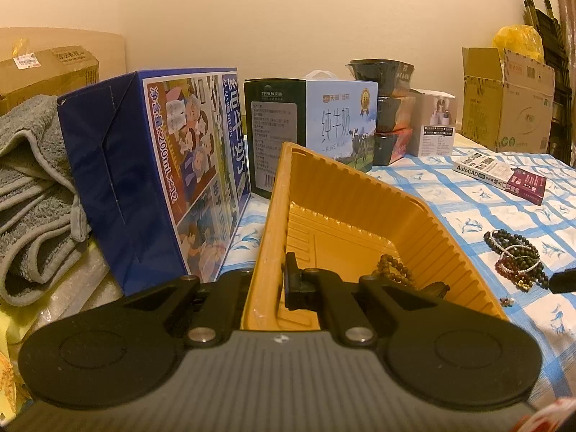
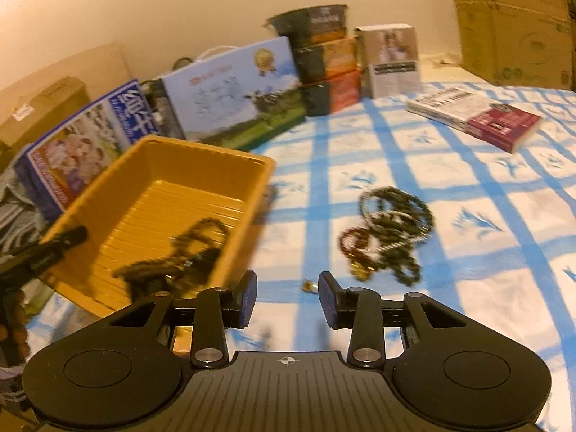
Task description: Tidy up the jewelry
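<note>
A yellow plastic tray (image 1: 277, 212) stands on the blue-checked tablecloth (image 2: 468, 288), tilted up at its near side. My left gripper (image 1: 279, 282) is shut on the tray's near wall, one finger inside and the other hidden behind the wall. A brown beaded bracelet (image 1: 394, 270) lies in the tray (image 2: 201, 145), blurred in the right wrist view as dark beads (image 2: 194, 248). A tangled pile of bracelets (image 2: 392, 234) lies on the cloth right of the tray. My right gripper (image 2: 288, 298) is open over bare cloth between tray and pile, with nothing between its pads. A small gold piece (image 2: 309, 285) lies just ahead of it.
Two milk cartons (image 1: 151, 165) (image 1: 324, 122) stand behind the tray, with stacked food containers (image 1: 390, 108) and a white box (image 1: 433, 122) further right. A grey towel (image 1: 32, 194) lies left. A book (image 2: 471, 115) and cardboard boxes (image 1: 507, 97) sit at the right.
</note>
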Action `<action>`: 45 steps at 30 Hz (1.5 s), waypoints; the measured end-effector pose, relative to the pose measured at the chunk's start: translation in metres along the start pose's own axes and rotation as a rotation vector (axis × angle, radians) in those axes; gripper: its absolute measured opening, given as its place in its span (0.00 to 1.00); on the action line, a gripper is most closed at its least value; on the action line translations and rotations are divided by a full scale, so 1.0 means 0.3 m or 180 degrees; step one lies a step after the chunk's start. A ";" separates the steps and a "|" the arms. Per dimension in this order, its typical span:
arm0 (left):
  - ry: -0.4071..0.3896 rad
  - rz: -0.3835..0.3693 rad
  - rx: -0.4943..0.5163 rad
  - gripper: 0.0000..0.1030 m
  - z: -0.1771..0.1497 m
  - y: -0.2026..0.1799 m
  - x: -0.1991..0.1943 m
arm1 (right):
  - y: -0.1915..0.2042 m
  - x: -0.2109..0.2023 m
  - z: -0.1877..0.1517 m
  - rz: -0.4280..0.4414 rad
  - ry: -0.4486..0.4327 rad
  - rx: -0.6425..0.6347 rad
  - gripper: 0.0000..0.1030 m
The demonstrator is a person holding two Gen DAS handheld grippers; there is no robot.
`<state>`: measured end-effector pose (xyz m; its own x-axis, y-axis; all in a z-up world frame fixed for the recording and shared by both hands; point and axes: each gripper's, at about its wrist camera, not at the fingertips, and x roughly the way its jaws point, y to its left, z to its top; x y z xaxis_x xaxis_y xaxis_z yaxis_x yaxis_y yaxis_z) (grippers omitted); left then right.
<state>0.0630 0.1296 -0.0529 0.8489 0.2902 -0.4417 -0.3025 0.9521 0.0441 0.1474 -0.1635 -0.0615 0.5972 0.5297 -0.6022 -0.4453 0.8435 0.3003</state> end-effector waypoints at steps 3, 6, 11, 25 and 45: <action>0.0009 0.0006 0.0010 0.04 0.001 -0.001 0.000 | -0.020 0.005 -0.013 -0.0078 0.0052 0.0007 0.37; 0.0010 0.0011 0.0014 0.04 0.001 -0.001 0.001 | -0.029 0.012 -0.024 -0.0118 0.0093 -0.0014 0.37; 0.0010 0.0009 0.0012 0.04 0.000 -0.001 0.001 | -0.029 0.030 -0.035 -0.0165 0.0137 -0.0057 0.37; 0.0010 0.0012 0.0013 0.04 0.000 -0.001 0.001 | -0.018 0.111 -0.030 -0.0153 0.0236 -0.0235 0.37; 0.0019 0.0015 0.0001 0.04 -0.001 0.002 0.005 | 0.019 0.275 -0.040 -0.0227 0.0338 -0.0964 0.26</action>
<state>0.0639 0.1305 -0.0539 0.8449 0.2941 -0.4469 -0.3063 0.9508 0.0465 0.1861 -0.1163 -0.1182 0.5683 0.4446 -0.6923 -0.5925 0.8050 0.0306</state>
